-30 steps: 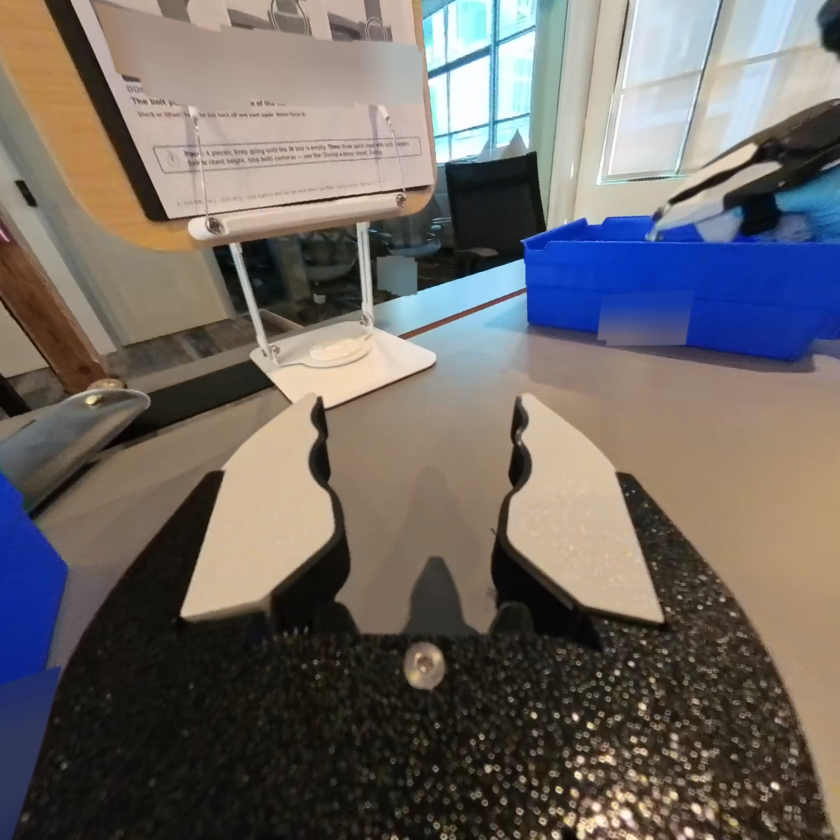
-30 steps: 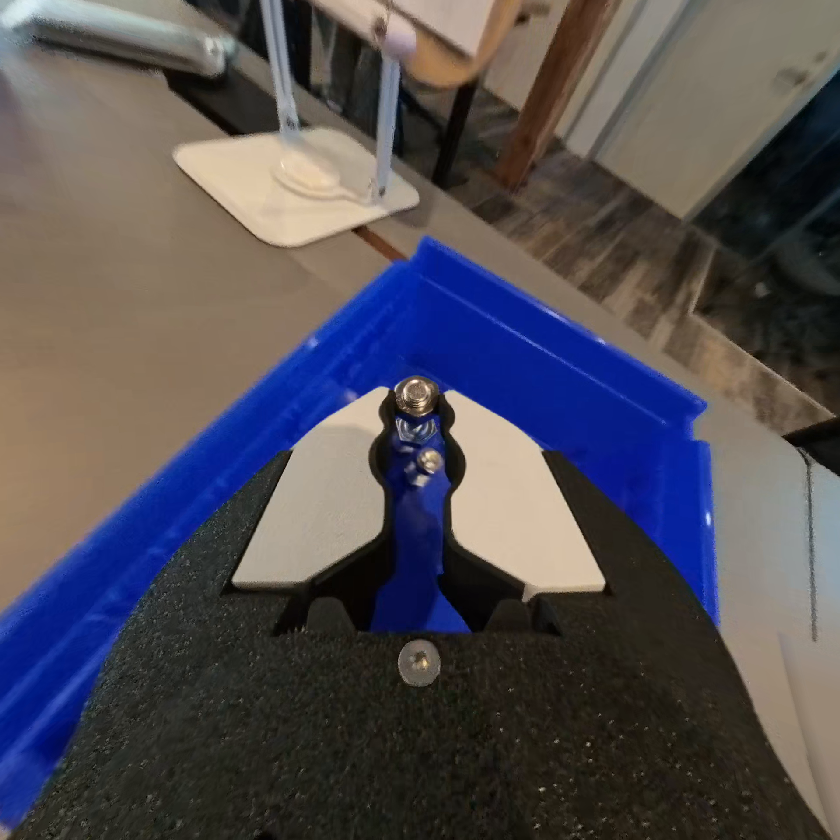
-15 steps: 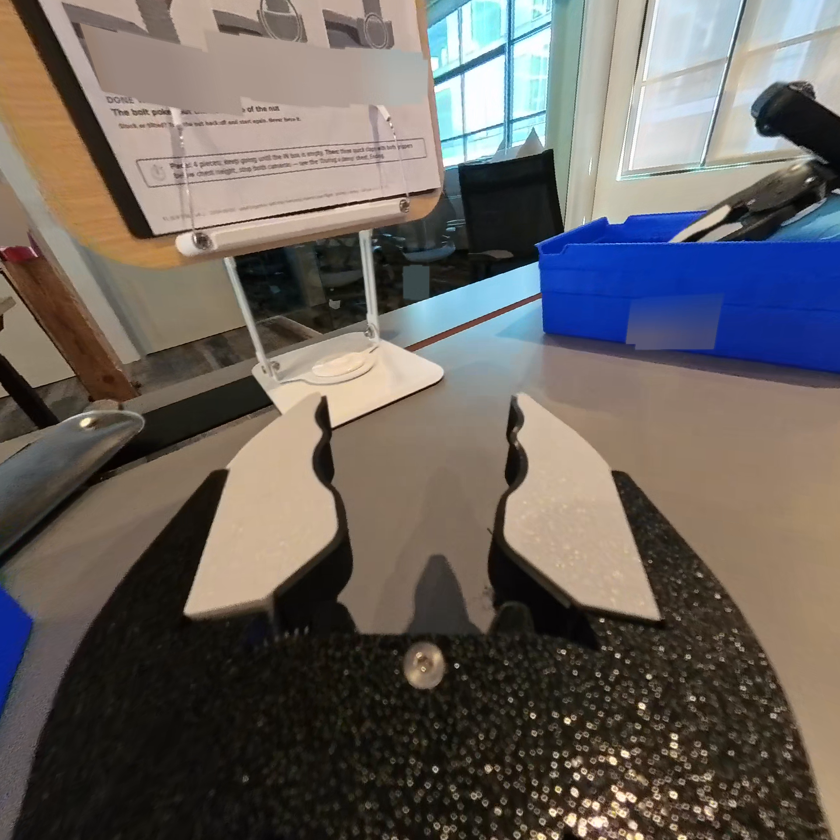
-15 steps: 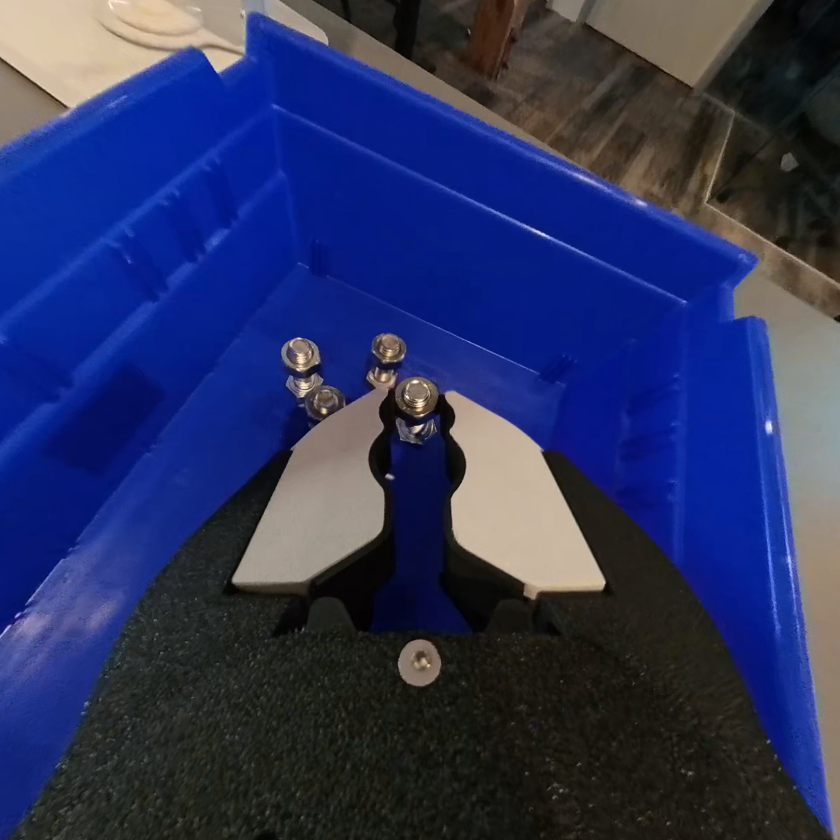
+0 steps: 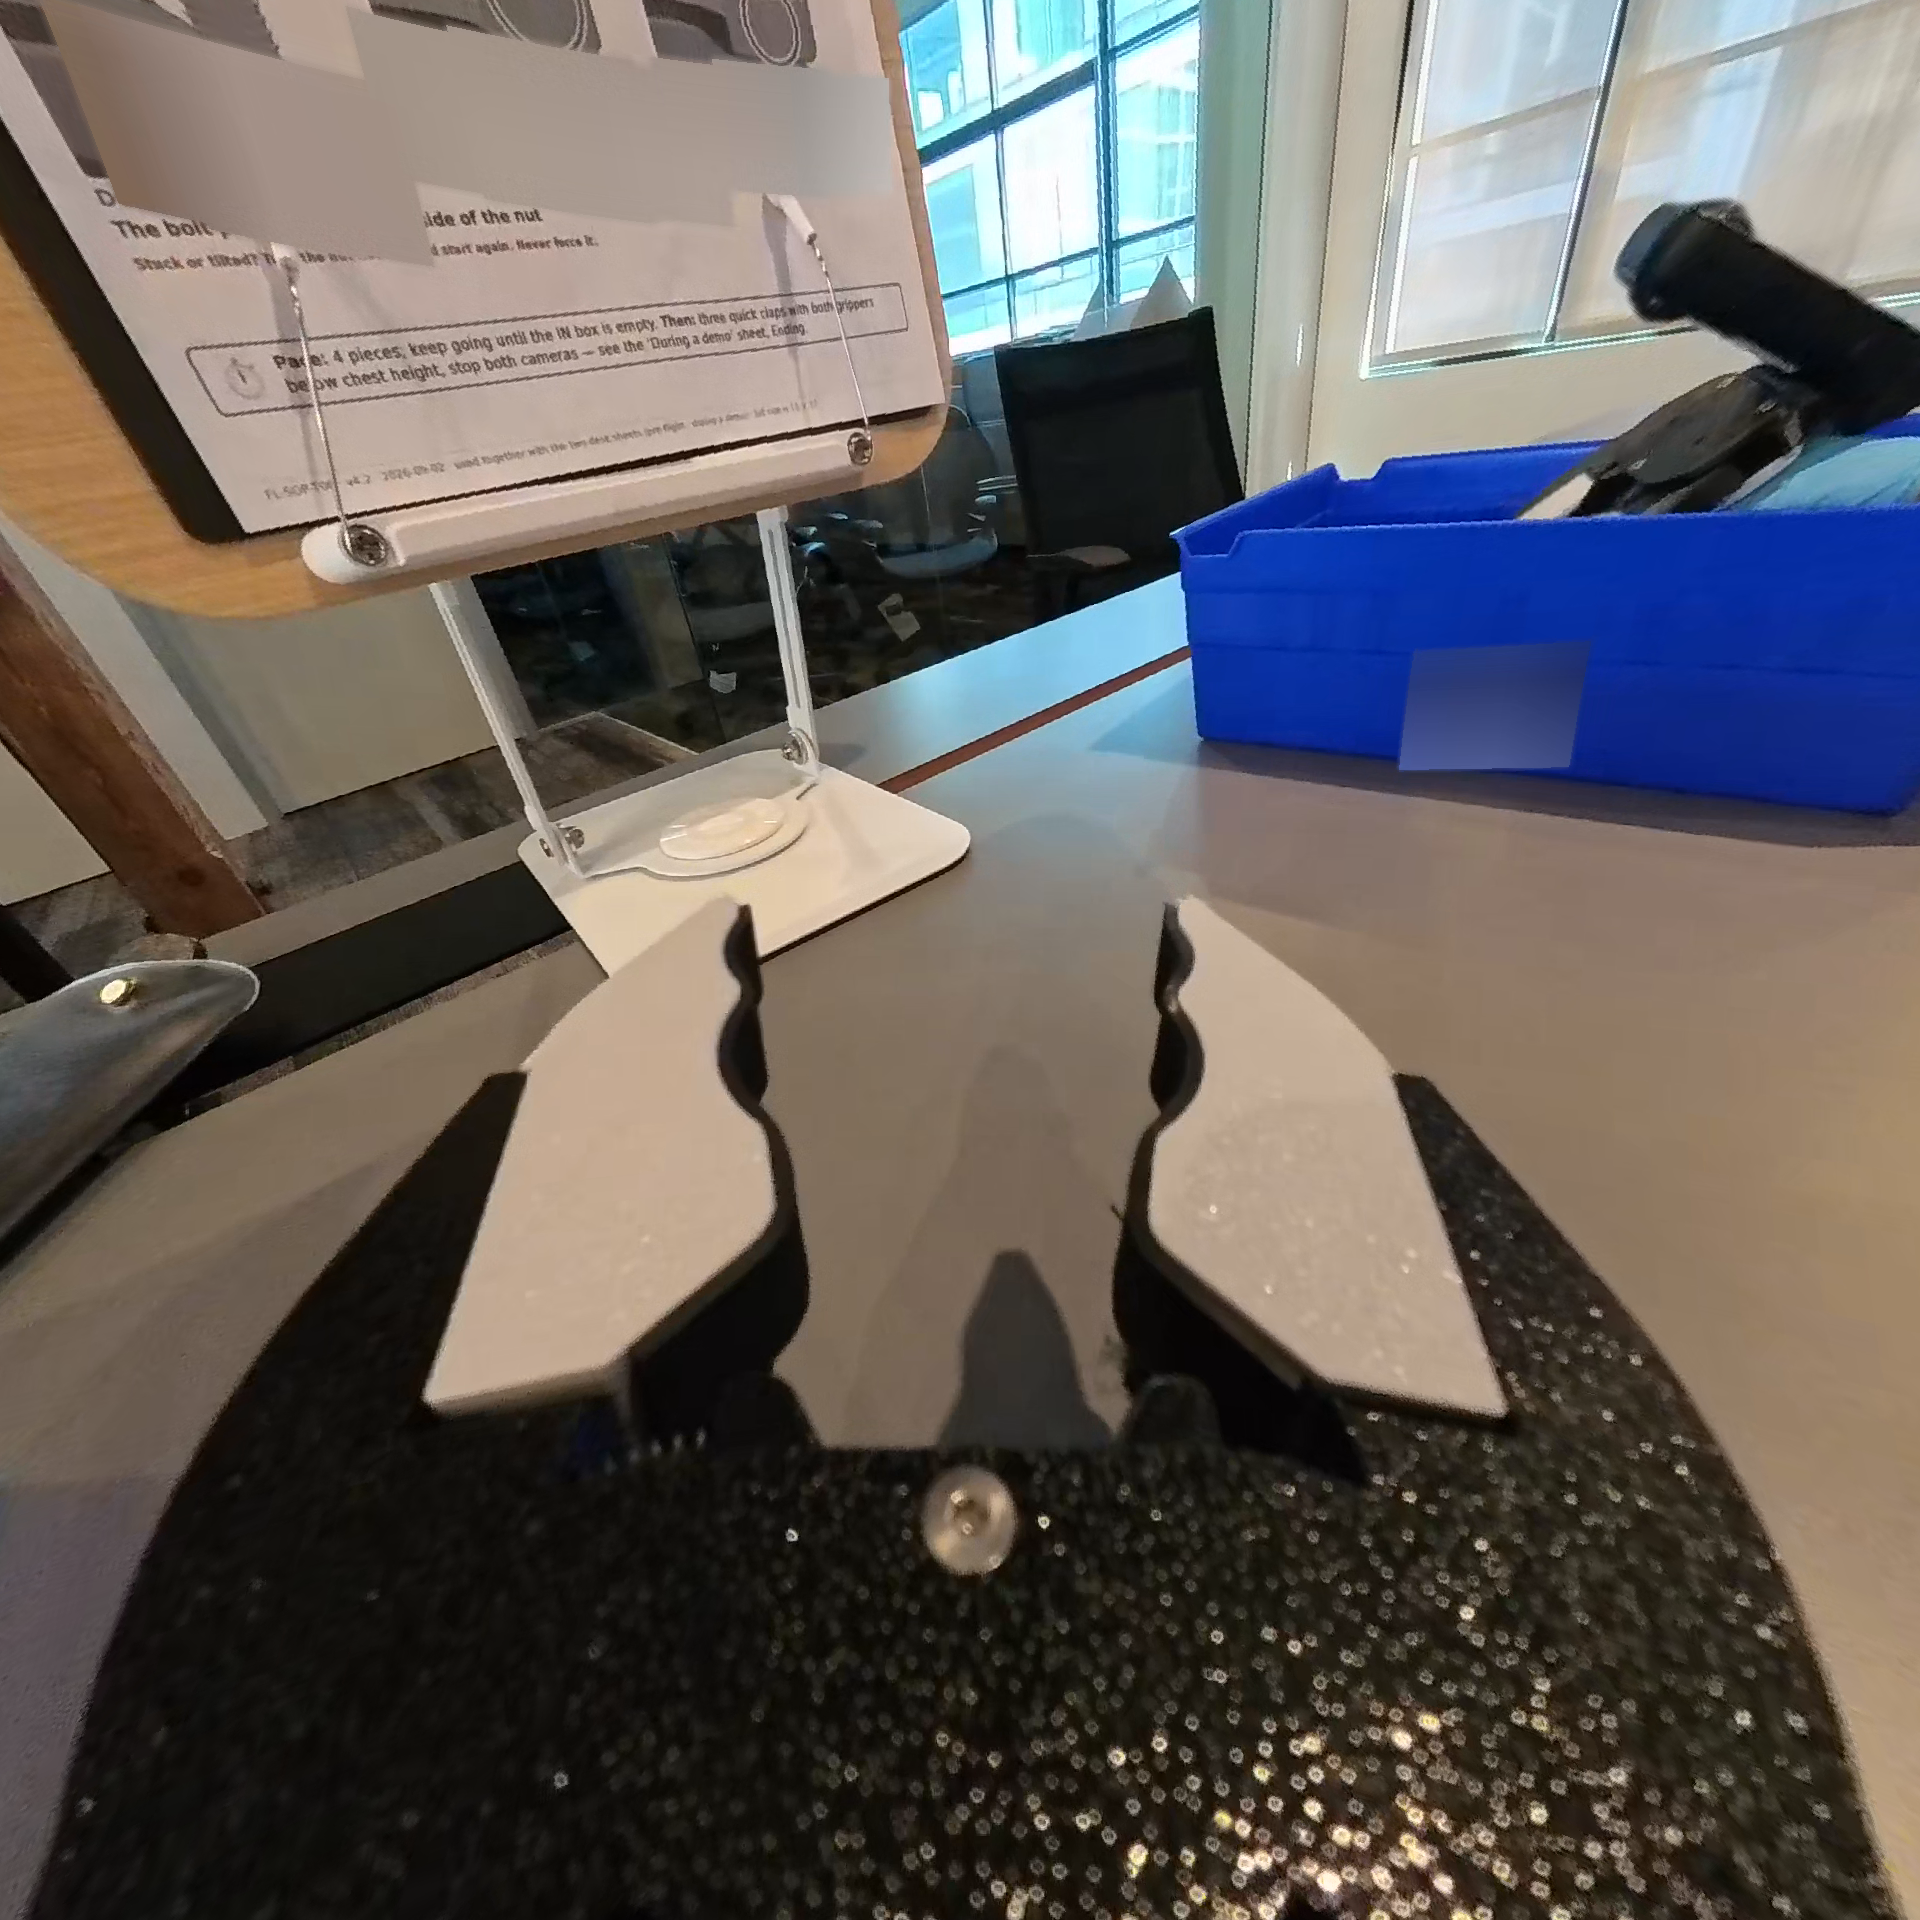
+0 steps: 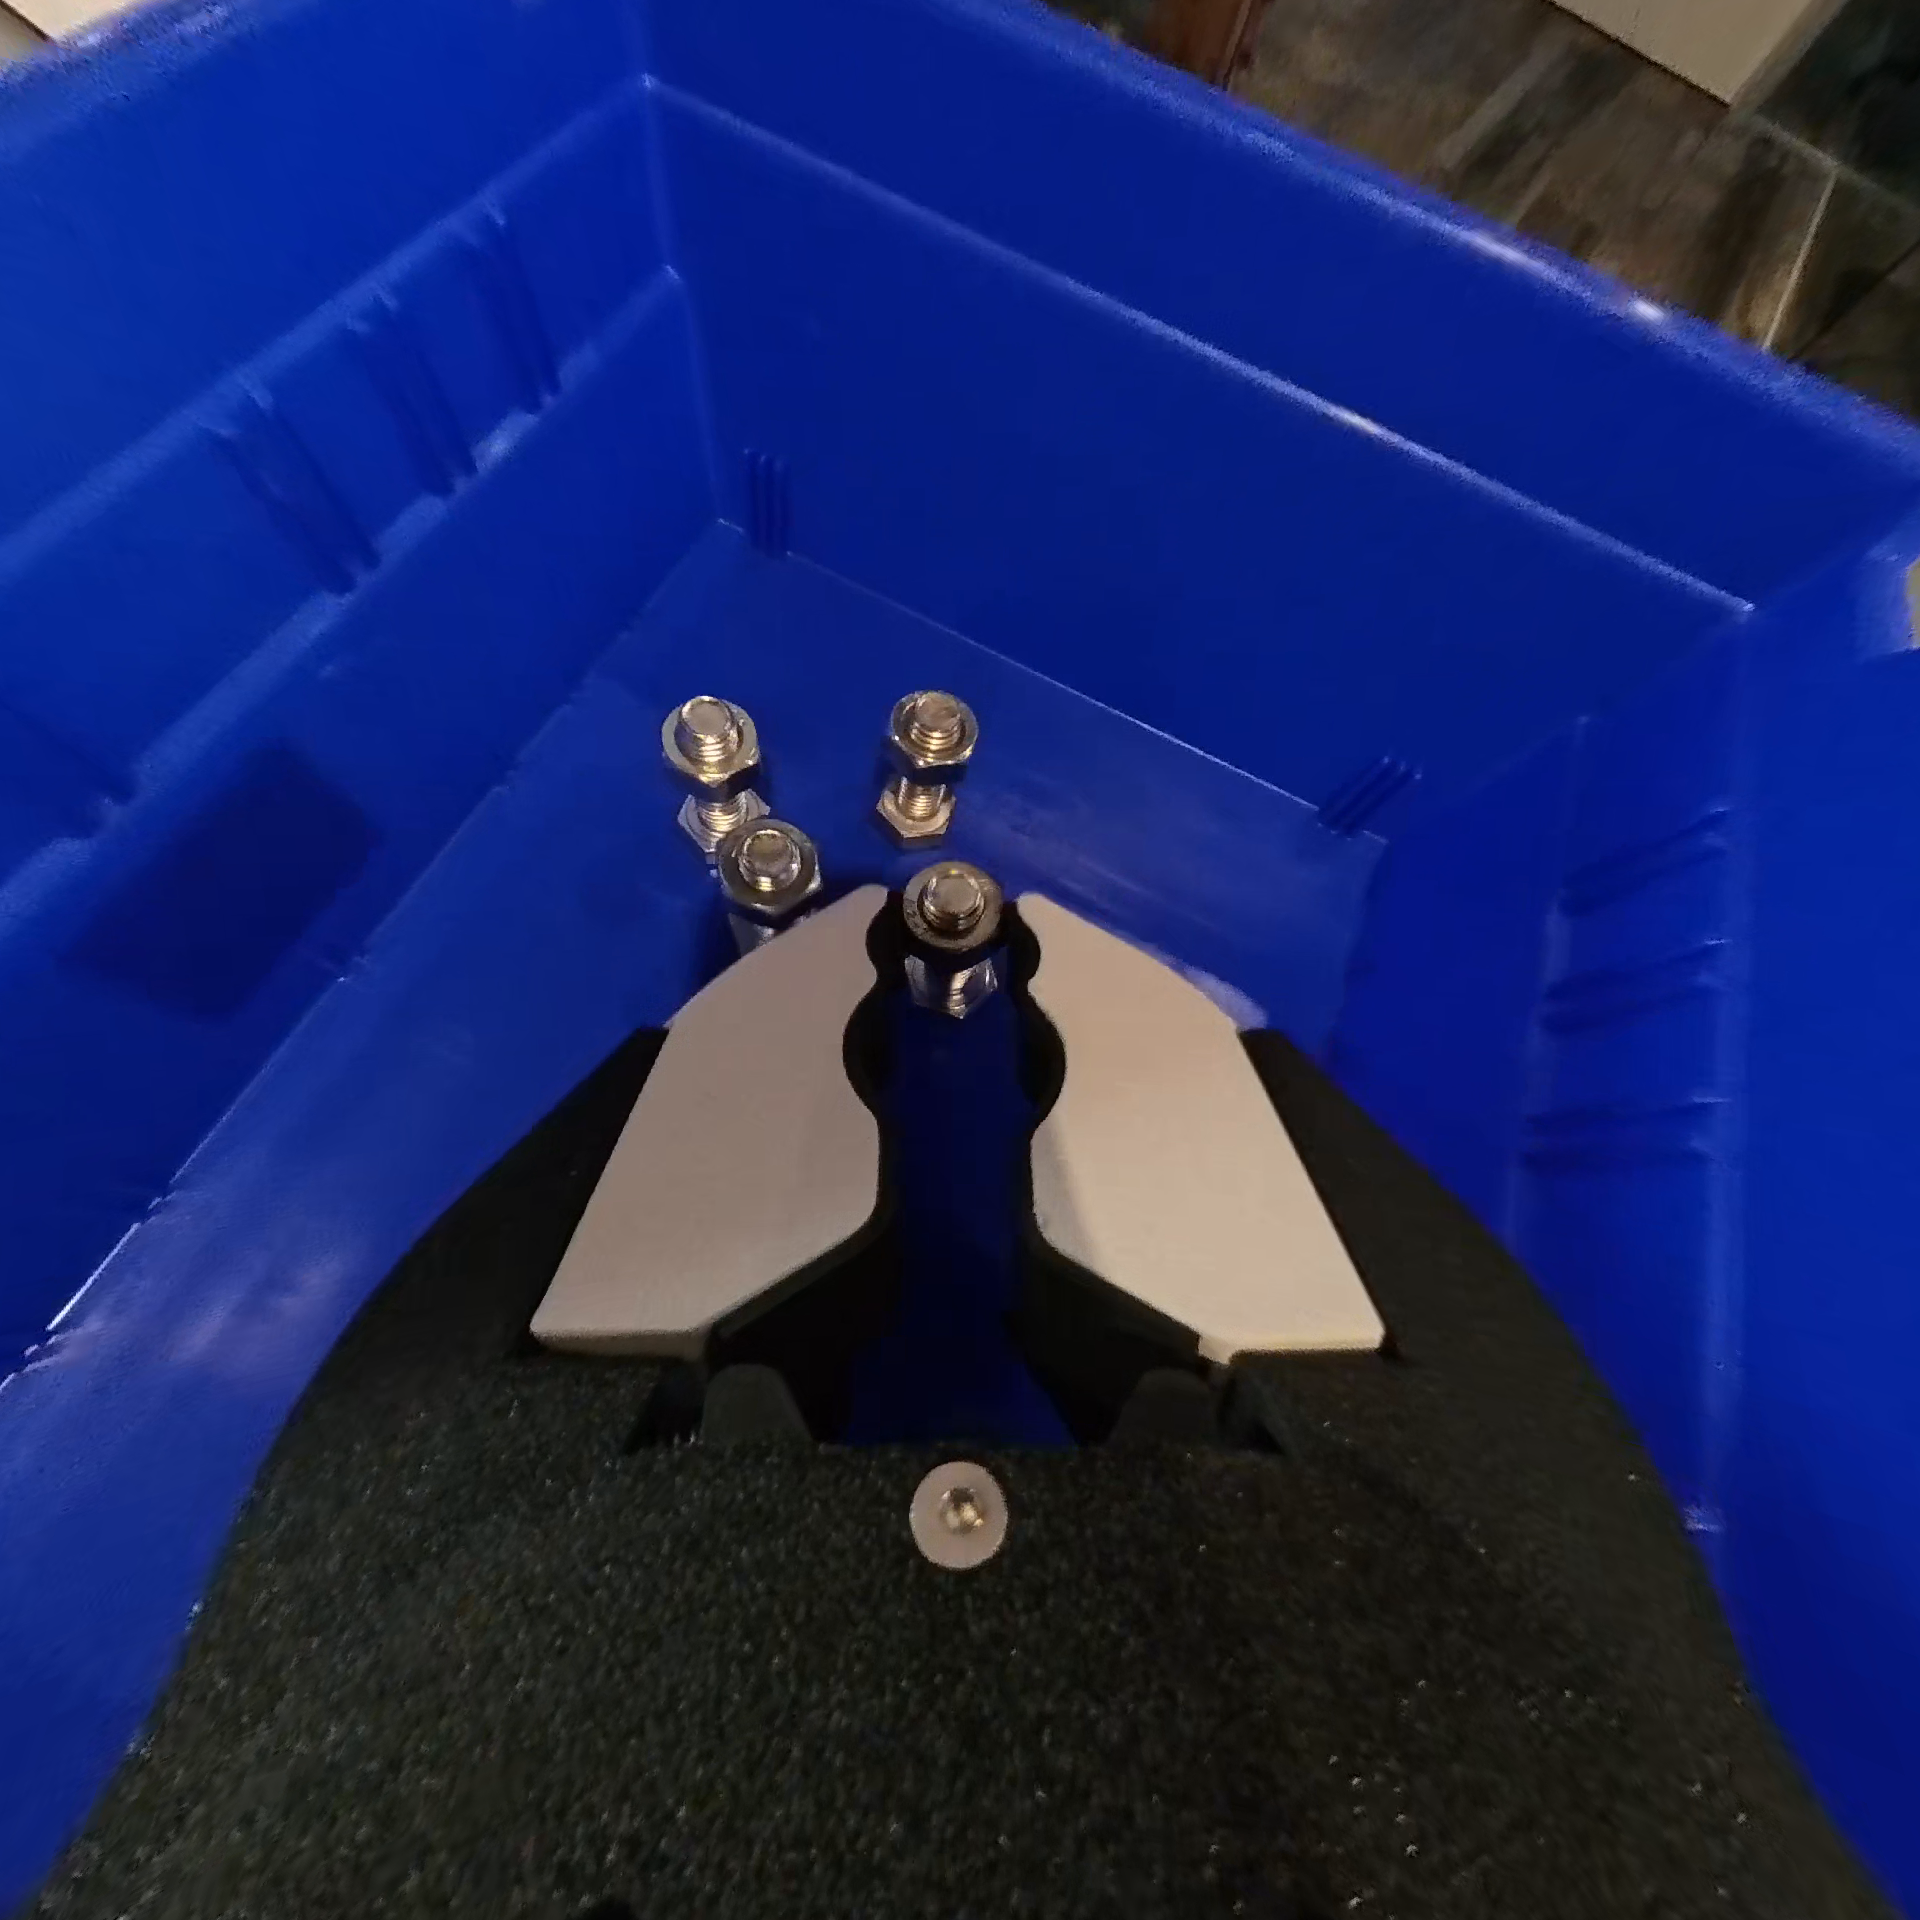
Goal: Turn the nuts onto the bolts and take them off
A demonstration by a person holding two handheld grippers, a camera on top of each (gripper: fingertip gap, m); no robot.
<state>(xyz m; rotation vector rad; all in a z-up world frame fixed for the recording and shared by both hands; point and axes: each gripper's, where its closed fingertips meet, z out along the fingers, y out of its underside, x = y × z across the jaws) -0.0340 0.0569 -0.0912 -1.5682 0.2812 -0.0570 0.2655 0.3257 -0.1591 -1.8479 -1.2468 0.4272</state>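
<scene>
The right tool [image 6: 951,935], its white fingers [image 6: 727,1122] clenched on a bolt and nut assembly [image 6: 948,940], reaches down into a blue bin [image 6: 1143,436] where three more bolts with nuts [image 6: 831,790] stand upright near the far corner, just beyond and to the left of the one held. This looks like the step of setting a finished piece down with the others, or of lifting one out; which of the two cannot be told from the pose alone. If it is a set-down, the next move calls for lowering the bolt until its head rests on the bin floor, clear of its neighbour at the left fingertip, and then letting go. The left tool [image 5: 956,997] waits released and empty, low over the grey counter [image 5: 1558,987], facing a white document stand [image 5: 748,862], with the bin and the right tool [image 5: 1662,468] off to its right. A second ago the right tool was only at the bin's rim; it has since gone well inside, while the left has barely stirred.
</scene>
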